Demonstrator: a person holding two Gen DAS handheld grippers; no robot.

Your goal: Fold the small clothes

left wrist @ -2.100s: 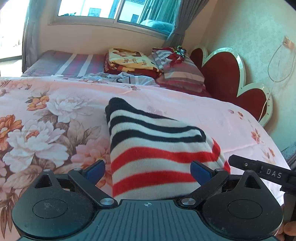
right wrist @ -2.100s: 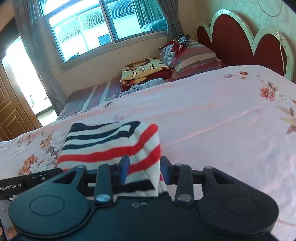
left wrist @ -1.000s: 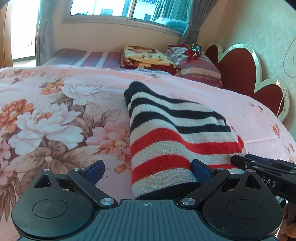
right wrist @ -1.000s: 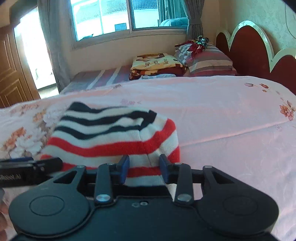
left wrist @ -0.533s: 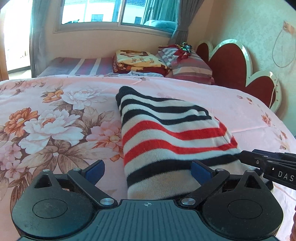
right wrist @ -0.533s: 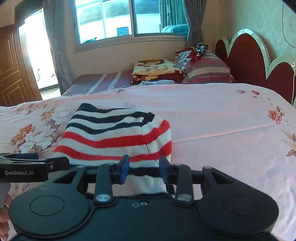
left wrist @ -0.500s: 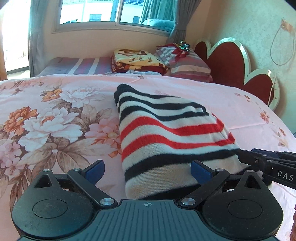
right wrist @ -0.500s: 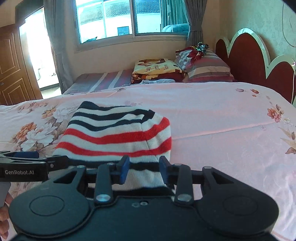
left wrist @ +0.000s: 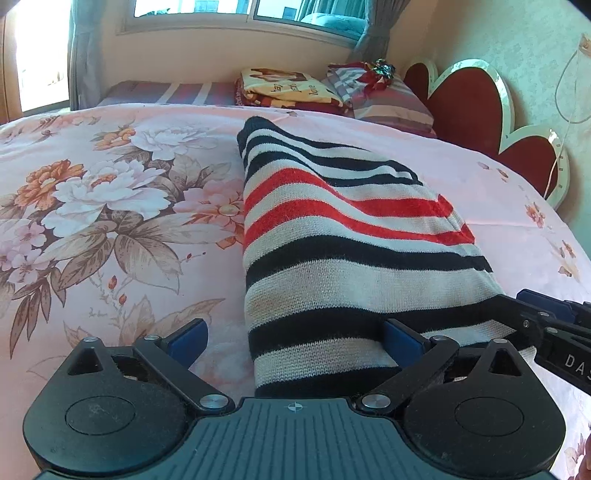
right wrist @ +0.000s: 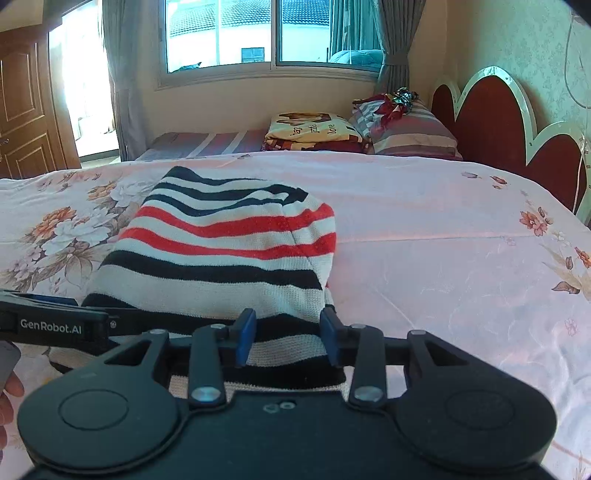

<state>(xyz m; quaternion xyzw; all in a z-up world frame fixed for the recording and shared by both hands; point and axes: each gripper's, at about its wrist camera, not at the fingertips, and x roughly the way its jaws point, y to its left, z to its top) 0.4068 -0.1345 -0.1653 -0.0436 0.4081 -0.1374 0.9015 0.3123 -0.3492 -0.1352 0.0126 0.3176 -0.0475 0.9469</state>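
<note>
Left gripper [left wrist: 295, 341]: held low and level over the near edge of the bed, pointing toward the headboard; fingers [left wrist: 186, 339] spread wide, released, with the near left part of the garment lying between them.
Right gripper [right wrist: 288, 338]: also low and level, just right of the left one; its fingers [right wrist: 245, 336] are narrowed around the garment's near right hem, but whether they pinch it I cannot tell.
Striped knit garment [left wrist: 332, 236]: folded, black, white and red bands, lying on the floral bedspread [left wrist: 92, 206] from the near edge toward the bed's middle.
Far end: folded blanket [right wrist: 314, 131] and striped pillow [right wrist: 406, 134] beside the red headboard [right wrist: 491, 122], under the window [right wrist: 258, 33].
</note>
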